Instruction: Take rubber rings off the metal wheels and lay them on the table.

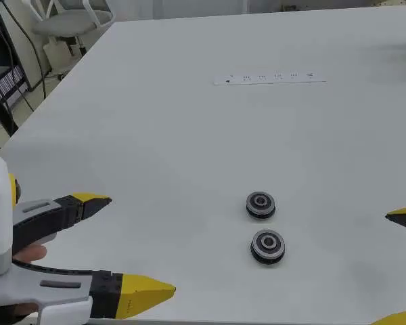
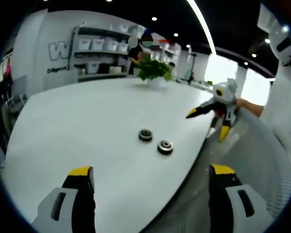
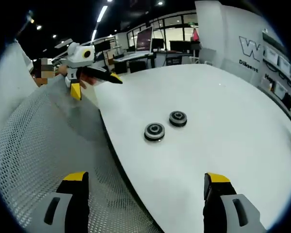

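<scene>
1. The far wheel (image 1: 260,205) and the near wheel (image 1: 267,246), small round metal discs with dark rubber rings around them, lie flat, close together, on the smooth white table (image 1: 189,135).
2. The left gripper (image 1: 135,245), yellow-tipped, hovers left of them, jaws spread wide, empty.
3. The right gripper (image 3: 145,177) is equally wide, empty.

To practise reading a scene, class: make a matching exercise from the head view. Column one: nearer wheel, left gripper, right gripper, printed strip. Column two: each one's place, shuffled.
1 nearer wheel
2 left gripper
3 right gripper
4 printed strip

A far across the table
B picture's right edge
C lower left
D between the grippers

Pairs: 1-D, 2-C, 3-B, 4-A
</scene>
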A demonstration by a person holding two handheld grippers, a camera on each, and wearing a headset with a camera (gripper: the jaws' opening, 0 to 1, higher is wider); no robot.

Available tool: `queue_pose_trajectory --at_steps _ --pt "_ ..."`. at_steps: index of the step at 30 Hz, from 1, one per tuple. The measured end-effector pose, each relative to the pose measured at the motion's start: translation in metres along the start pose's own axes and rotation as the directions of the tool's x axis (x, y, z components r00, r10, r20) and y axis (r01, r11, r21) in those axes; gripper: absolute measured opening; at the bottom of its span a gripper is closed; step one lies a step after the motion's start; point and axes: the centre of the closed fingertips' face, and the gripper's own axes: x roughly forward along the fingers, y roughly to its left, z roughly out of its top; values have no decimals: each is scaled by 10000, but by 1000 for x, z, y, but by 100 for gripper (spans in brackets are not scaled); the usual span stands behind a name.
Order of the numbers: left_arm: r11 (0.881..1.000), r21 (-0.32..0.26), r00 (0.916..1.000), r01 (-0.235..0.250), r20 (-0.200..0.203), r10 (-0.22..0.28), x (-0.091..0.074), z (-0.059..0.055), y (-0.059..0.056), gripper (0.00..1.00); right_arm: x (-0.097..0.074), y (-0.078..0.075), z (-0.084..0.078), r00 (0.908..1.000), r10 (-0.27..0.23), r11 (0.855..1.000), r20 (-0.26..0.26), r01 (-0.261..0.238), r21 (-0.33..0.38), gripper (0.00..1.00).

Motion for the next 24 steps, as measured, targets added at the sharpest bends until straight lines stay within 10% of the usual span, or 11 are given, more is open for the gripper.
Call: queue_pose_trajectory --at_steps 24 --pt "9995 -16 9995 -310 -28 310 -1 -1 6 97 1 -2 -3 9999 -49 9999 -113 51 130 99"
